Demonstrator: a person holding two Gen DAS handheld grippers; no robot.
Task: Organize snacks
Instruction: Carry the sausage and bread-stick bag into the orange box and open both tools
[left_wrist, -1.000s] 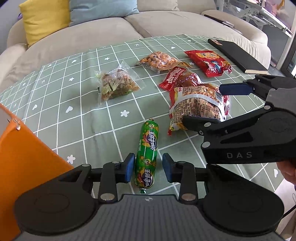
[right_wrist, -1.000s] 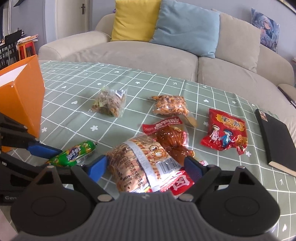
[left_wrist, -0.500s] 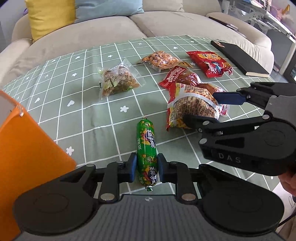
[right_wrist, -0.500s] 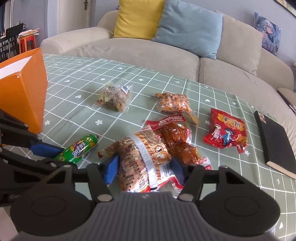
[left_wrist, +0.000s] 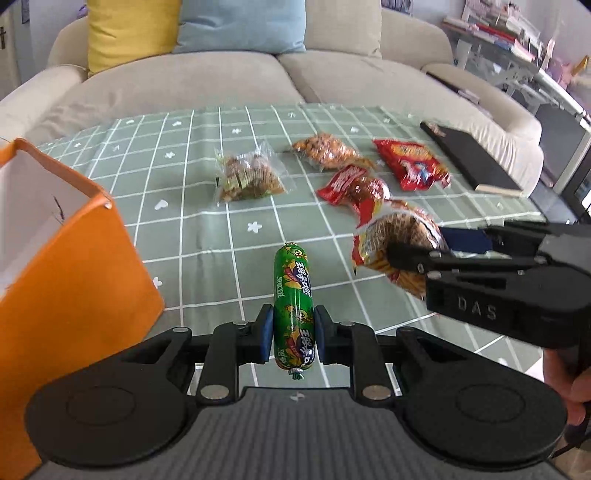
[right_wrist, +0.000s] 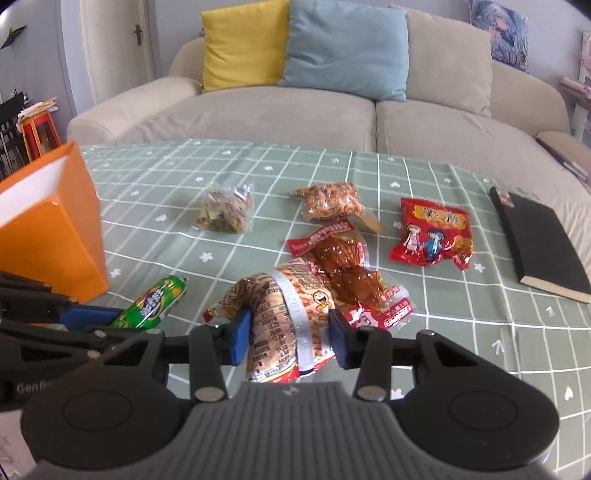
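My left gripper (left_wrist: 293, 332) is shut on a green sausage stick (left_wrist: 293, 284), gripped near its lower end and held just above the green checked tablecloth (left_wrist: 192, 229). From the right wrist view the sausage (right_wrist: 155, 304) pokes out at lower left. My right gripper (right_wrist: 291, 332) has its jaws closing on a crinkled brown-and-orange snack bag (right_wrist: 280, 295); the blue pads press into both sides and the bag bulges up between them. In the left wrist view that bag (left_wrist: 399, 229) hangs off the cloth in the right gripper (left_wrist: 424, 243).
An open orange paper bag (left_wrist: 74, 277) stands at the left. On the cloth lie a clear nut-mix packet (left_wrist: 247, 177), an orange peanut packet (left_wrist: 328, 151), a red-brown meat packet (left_wrist: 354, 188), a red packet (left_wrist: 410, 168) and a black notebook (left_wrist: 472, 158). A sofa lies behind.
The left jaws shut on the sausage and lifted it. The right jaws narrowed from wide open onto the snack bag, which crumpled and rose off the cloth.
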